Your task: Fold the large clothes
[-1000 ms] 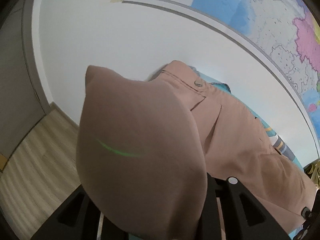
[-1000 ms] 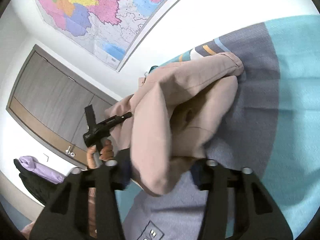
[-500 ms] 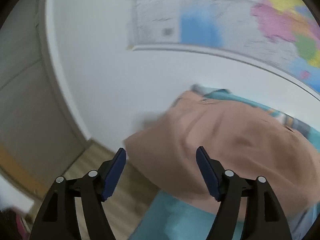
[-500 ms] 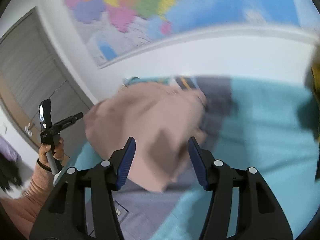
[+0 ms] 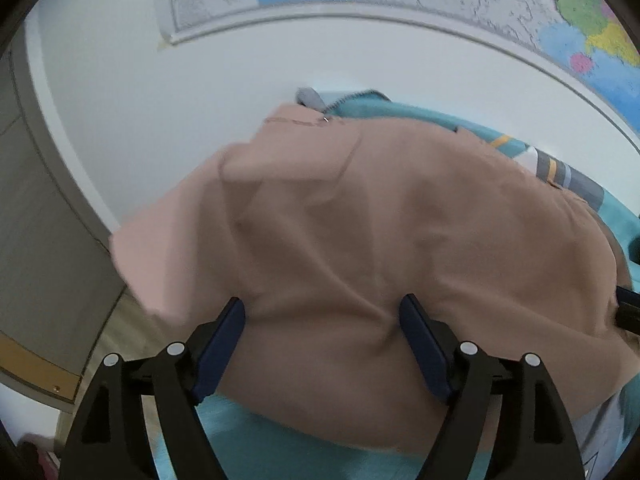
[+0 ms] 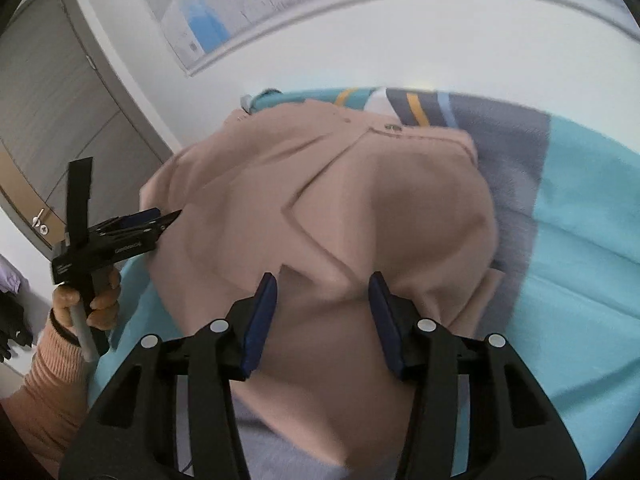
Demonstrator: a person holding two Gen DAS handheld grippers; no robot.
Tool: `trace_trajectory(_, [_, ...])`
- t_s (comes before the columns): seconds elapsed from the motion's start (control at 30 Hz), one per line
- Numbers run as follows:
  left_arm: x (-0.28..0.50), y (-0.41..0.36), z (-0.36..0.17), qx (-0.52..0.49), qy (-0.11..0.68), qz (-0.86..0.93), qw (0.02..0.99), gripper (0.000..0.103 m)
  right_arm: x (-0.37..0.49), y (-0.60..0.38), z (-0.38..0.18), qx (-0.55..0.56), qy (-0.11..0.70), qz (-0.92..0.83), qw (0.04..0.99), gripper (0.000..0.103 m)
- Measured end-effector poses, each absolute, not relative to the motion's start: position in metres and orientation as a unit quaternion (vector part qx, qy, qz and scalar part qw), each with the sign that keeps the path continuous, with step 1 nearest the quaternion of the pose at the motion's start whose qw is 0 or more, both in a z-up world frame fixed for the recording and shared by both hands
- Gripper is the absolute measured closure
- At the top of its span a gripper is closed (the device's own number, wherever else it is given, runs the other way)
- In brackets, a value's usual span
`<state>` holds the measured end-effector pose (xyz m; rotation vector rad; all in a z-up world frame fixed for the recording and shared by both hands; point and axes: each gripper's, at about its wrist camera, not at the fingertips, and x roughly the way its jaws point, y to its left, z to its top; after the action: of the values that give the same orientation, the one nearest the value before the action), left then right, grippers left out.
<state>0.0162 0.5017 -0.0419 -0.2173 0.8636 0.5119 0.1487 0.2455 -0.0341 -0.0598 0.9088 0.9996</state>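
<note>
Garment (image 5: pixel 400 240): your tan piece lies doubled over on the bed (image 6: pixel 592 248), a striped teal and grey blanket, with its buttoned band up near the far edge by the wall and its near fold toward you. One corner at the left overhangs the bed's left edge above the floor. You seem to have made at least one fold, since an upper layer sits on a lower one with a diagonal seam showing. It is lumpy and not squared, so you likely have smoothing and another fold to do, and that loose corner to bring in.

Your left gripper (image 5: pixel 322 326) is spread wide, pads clear, nothing between them, hovering over the near fold. Your right gripper (image 6: pixel 322 300) is likewise spread and empty above the near middle of the cloth. In the right view your left hand (image 6: pixel 90 300) holds its tool beside the left edge.
</note>
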Motion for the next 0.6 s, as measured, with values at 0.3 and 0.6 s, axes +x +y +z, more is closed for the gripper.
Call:
trace_trajectory(0.3, [-0.009, 0.456, -0.028, -0.087, 0.392, 0.177, 0.898, 0.022, 0.108, 0.26, -0.031, -0.116, 0.377, 0.486, 0.78, 0.05])
trace_trajectory(0.6, [-0.012, 0.436, -0.029, -0.08, 0.388, 0.207, 0.894, 0.022, 0.103, 0.232, -0.027, -0.089, 0.373, 0.485, 0.786, 0.039])
